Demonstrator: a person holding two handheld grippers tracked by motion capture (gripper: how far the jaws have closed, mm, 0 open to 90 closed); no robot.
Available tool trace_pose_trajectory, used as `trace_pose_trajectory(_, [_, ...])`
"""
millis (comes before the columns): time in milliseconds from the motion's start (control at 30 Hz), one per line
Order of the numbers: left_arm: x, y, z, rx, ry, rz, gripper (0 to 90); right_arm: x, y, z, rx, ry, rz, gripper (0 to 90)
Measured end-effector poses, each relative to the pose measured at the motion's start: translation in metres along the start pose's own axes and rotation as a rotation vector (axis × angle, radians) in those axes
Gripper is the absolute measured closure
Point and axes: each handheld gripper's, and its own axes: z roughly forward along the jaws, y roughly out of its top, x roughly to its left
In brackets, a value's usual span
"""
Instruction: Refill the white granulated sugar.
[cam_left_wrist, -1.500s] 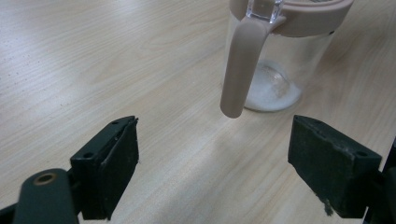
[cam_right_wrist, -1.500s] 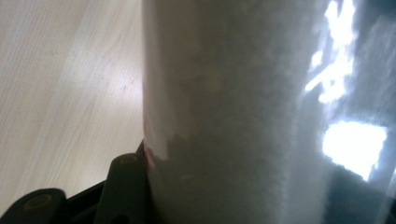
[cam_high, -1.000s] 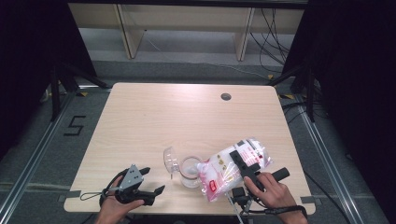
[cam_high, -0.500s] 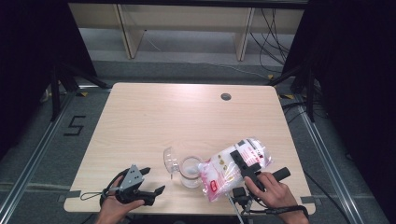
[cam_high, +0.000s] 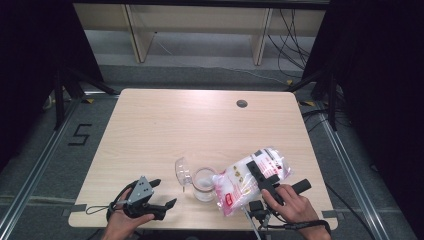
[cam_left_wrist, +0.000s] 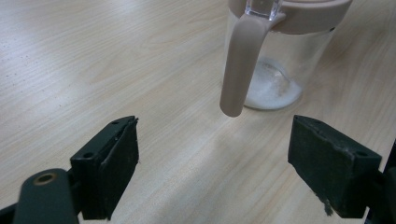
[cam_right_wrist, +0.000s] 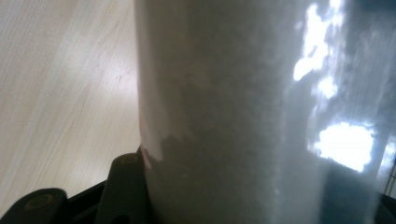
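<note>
A clear jar (cam_high: 204, 184) with a pink rim stands near the table's front edge, its flip lid (cam_high: 182, 170) hanging open to the left. My right gripper (cam_high: 261, 174) is shut on a plastic bag of white powder (cam_high: 241, 183), which lies tilted with its lower end over the jar's mouth. In the right gripper view the bag (cam_right_wrist: 224, 93) sits between the jaws, one finger (cam_right_wrist: 123, 186) showing at its left. My left gripper (cam_high: 166, 193) rests open at the front left, pointing at the jar (cam_left_wrist: 280, 60). A little white powder (cam_left_wrist: 273, 91) lies at the jar's bottom, and a pink strap (cam_left_wrist: 239, 60) hangs down its side.
The wooden table (cam_high: 200, 125) has a dark round grommet (cam_high: 242, 103) near its far right edge. Metal shelving legs (cam_high: 135, 35) stand beyond the table. Dark curtains flank both sides, and a "5" mark (cam_high: 80, 135) is on the floor at left.
</note>
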Motion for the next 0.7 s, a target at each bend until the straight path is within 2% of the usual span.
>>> trace_pose_trajectory(100, [0.0000, 0.0001, -0.0001, 0.002, -0.002, 0.002, 16.1, 0.0018, -0.0005, -0.0004, 0.004, 0.000, 0.024, 52.6])
trace_pose_trajectory(300, [0.0000, 0.0001, -0.0001, 0.001, 0.000, 0.002, 16.1, 0.0031, -0.0008, 0.0001, -0.002, -0.001, 0.023, 52.8])
trace_pose_trajectory(567, [0.0002, 0.0002, -0.0003, 0.007, -0.004, 0.009, 16.1, 0.0067, -0.0006, 0.0021, -0.018, 0.014, 0.057, 53.2])
trace_pose_trajectory(633, [-0.0002, 0.0001, -0.0003, 0.007, -0.004, 0.004, 16.1, 0.0050, -0.0007, 0.0016, -0.015, 0.011, 0.040, 53.2])
trace_pose_trajectory(700, [-0.0002, 0.0001, -0.0003, 0.007, -0.004, 0.003, 16.1, 0.0050, -0.0007, 0.0013, -0.015, 0.009, 0.045, 53.2])
